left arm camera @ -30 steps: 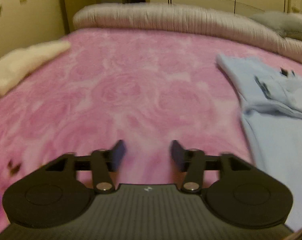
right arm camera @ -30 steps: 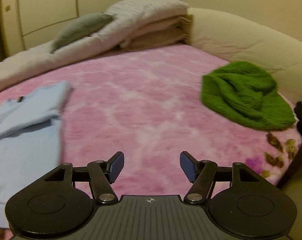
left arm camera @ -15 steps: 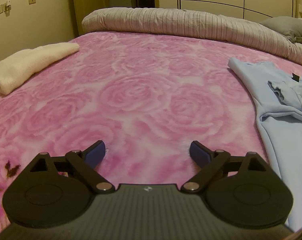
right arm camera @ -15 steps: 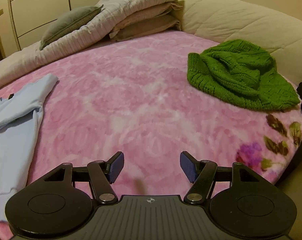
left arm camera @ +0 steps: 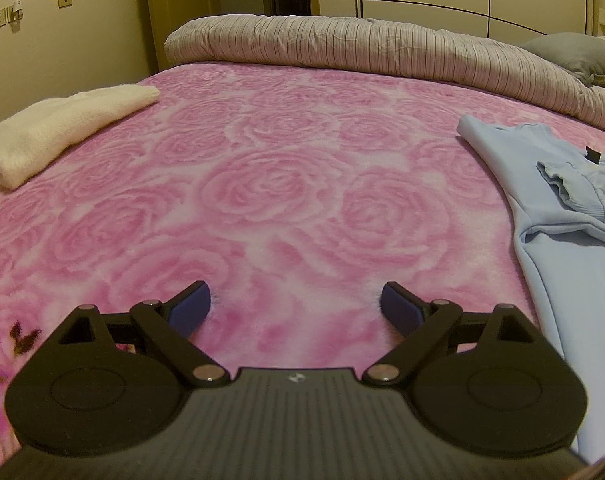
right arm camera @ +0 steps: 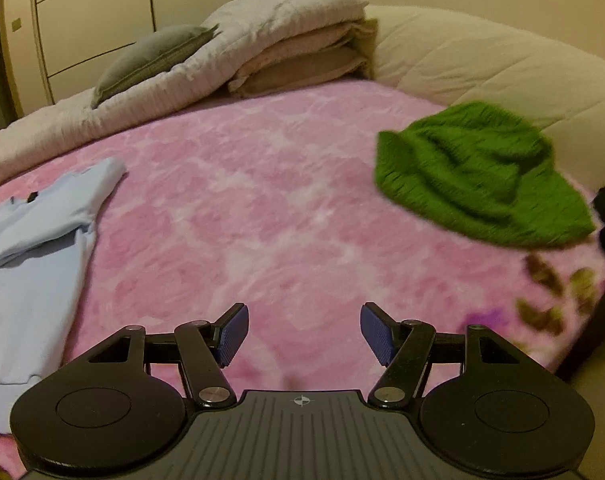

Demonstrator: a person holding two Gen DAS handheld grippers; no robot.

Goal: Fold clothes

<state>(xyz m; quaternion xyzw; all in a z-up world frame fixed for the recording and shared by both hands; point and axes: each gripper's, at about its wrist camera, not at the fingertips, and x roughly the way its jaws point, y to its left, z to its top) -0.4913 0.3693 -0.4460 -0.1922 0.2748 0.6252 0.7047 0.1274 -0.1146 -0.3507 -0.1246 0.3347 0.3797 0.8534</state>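
The left gripper [left arm camera: 295, 303] is held low over a pink rose-patterned bed [left arm camera: 278, 184], jaws spread wide and empty. A light blue garment [left arm camera: 562, 216] is seen at the right edge of the frame, apart from the jaws. The right gripper [right arm camera: 304, 334] is likewise parted and empty; a green knit sweater [right arm camera: 478, 176] lies at upper right, the blue garment at left.

On the bed blanket [left arm camera: 286, 184] we find the folded towel [left arm camera: 58, 128] at far left and the sweatshirt [left arm camera: 562, 216] at right, well apart. Behind both, we see the rolled duvet [left arm camera: 362, 46] along the far edge, with a pillow [left arm camera: 578, 54] on it. From the right wrist view, we place the knitted garment [right arm camera: 478, 176] right of the sweatshirt, stacked bedding [right arm camera: 302, 48] behind.
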